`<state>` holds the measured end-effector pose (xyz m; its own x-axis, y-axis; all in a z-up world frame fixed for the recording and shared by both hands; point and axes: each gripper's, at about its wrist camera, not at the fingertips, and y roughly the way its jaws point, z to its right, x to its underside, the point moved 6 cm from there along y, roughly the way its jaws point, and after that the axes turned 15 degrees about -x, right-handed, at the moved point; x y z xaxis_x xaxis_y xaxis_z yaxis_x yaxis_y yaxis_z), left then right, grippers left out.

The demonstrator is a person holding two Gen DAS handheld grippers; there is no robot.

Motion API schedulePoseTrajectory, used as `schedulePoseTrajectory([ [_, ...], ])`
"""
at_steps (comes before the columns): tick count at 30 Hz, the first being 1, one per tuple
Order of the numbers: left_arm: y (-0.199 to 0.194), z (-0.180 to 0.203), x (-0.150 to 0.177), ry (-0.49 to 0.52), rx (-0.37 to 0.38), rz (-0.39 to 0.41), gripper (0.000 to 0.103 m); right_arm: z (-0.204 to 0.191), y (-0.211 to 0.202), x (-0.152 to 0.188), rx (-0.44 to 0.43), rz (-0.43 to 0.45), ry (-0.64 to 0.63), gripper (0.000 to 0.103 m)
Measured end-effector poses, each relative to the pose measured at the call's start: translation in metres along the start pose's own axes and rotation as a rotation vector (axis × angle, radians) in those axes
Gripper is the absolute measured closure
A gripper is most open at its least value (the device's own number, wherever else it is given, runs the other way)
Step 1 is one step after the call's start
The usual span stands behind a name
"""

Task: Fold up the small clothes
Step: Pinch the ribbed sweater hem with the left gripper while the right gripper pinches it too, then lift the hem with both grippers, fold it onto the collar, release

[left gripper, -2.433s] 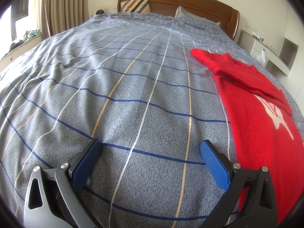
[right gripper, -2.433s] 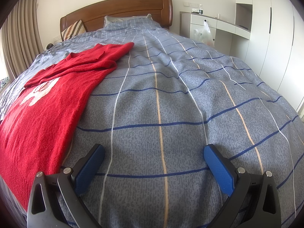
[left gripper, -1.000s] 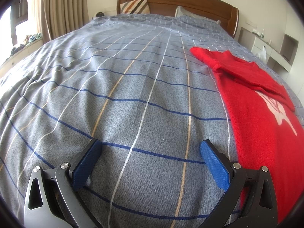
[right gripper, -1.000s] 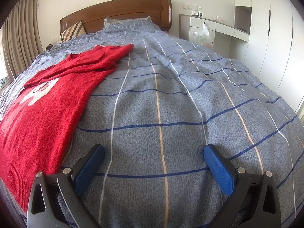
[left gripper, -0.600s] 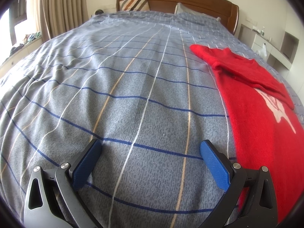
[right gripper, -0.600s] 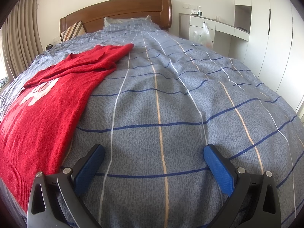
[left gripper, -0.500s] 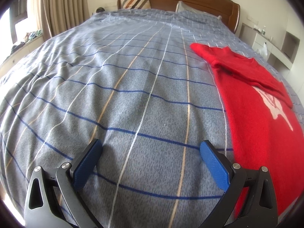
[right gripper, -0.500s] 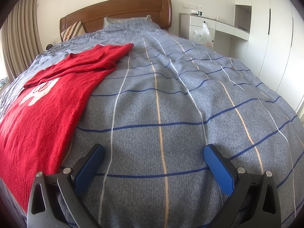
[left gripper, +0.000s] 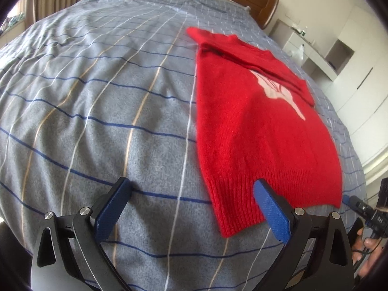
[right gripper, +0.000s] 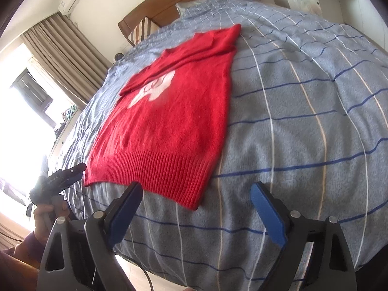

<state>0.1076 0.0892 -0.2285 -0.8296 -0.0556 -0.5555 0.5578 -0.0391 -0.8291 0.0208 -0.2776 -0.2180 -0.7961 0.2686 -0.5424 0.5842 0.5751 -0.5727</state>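
Note:
A red knitted sweater (left gripper: 254, 126) with a white motif lies flat on the bed, its sleeves folded across the chest and its ribbed hem (right gripper: 155, 172) nearest me. My left gripper (left gripper: 191, 203) hovers over the hem's left corner, jaws wide and closing, with the corner lying below and between them but no pad touching it. My right gripper (right gripper: 194, 203) hovers over the hem's right corner (right gripper: 194, 201) in the same way, jaws closing, nothing pressed.
The bed carries a grey-blue checked cover (left gripper: 97, 97); pillows and a wooden headboard (right gripper: 155, 9) stand at the far end. White cabinets (left gripper: 339, 55) line the right wall, curtains (right gripper: 65, 55) and a window the left. A hand (right gripper: 43, 218) holds the other gripper's handle at the bed's foot.
Both grippers have swung inward toward the sweater and tilted down; its hem corners now lie under the jaws. Both pairs of jaws have narrowed slightly.

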Motion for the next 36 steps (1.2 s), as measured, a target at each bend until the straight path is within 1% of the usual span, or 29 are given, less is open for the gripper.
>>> schedulePoseTrajectory([
  [1, -0.002, 0.004, 0.0, 0.011, -0.002, 0.005, 0.016, 0.001, 0.004, -0.001, 0.006, -0.003, 0.009, 0.025],
  [2, -0.003, 0.007, 0.0, 0.017, 0.003, 0.002, 0.022, 0.001, 0.008, -0.003, -0.011, -0.004, 0.029, 0.032],
  [3, -0.004, 0.01, -0.001, 0.025, 0.007, -0.003, 0.032, 0.0, 0.013, -0.004, -0.044, -0.012, 0.055, 0.037],
  [4, -0.004, 0.013, 0.0, 0.037, 0.013, -0.008, 0.036, -0.001, 0.017, -0.006, -0.072, -0.03, 0.074, 0.055],
  [5, -0.003, 0.016, 0.0, 0.053, 0.014, -0.013, 0.056, -0.002, 0.025, -0.006, -0.08, -0.06, 0.084, 0.082],
  [6, -0.003, 0.019, 0.003, 0.067, 0.011, -0.022, 0.095, -0.002, 0.031, -0.005, -0.052, -0.088, 0.081, 0.1],
  [7, -0.002, 0.019, 0.005, 0.065, 0.017, -0.038, 0.1, 0.001, 0.033, -0.004, -0.011, -0.105, 0.071, 0.099],
  [9, -0.005, 0.014, 0.006, 0.028, 0.041, -0.047, 0.101, 0.004, 0.029, -0.003, 0.017, -0.117, 0.074, 0.099],
  [12, -0.014, 0.008, 0.012, 0.019, 0.054, -0.046, 0.102, 0.011, 0.01, -0.001, 0.075, -0.102, 0.085, 0.1],
  [15, -0.02, 0.009, 0.011, 0.009, 0.066, -0.051, 0.102, 0.014, 0.004, -0.002, 0.06, -0.082, 0.127, 0.1],
  [17, -0.029, 0.01, -0.004, -0.012, 0.093, -0.04, 0.102, 0.011, 0.002, -0.011, 0.027, -0.057, 0.141, 0.1],
  [18, -0.034, 0.011, -0.016, -0.023, 0.111, -0.027, 0.102, 0.008, -0.001, -0.02, 0.0, -0.032, 0.147, 0.1],
  [20, -0.04, 0.014, -0.048, -0.046, 0.147, 0.002, 0.102, 0.002, -0.005, -0.045, -0.049, 0.021, 0.14, 0.1],
  [22, -0.038, 0.019, -0.086, -0.066, 0.171, 0.035, 0.102, -0.003, -0.003, -0.083, -0.077, 0.063, 0.106, 0.1],
  [25, -0.015, 0.034, -0.149, -0.076, 0.161, 0.076, 0.102, -0.004, 0.007, -0.147, -0.088, 0.121, 0.048, 0.1],
  [29, 0.038, 0.061, -0.224, -0.079, 0.107, 0.067, 0.102, 0.016, 0.044, -0.232, -0.073, 0.145, 0.028, 0.1],
  [31, 0.065, 0.07, -0.256, -0.074, 0.067, 0.063, 0.102, 0.033, 0.07, -0.269, -0.06, 0.134, 0.035, 0.1],
  [32, 0.08, 0.075, -0.27, -0.07, 0.048, 0.054, 0.102, 0.041, 0.081, -0.285, -0.049, 0.138, 0.04, 0.1],
  [34, 0.105, 0.08, -0.29, -0.072, 0.014, 0.039, 0.102, 0.056, 0.107, -0.315, -0.04, 0.118, 0.043, 0.1],
  [36, 0.127, 0.083, -0.306, -0.089, -0.01, 0.024, 0.101, 0.073, 0.128, -0.337, -0.027, 0.113, 0.06, 0.099],
])
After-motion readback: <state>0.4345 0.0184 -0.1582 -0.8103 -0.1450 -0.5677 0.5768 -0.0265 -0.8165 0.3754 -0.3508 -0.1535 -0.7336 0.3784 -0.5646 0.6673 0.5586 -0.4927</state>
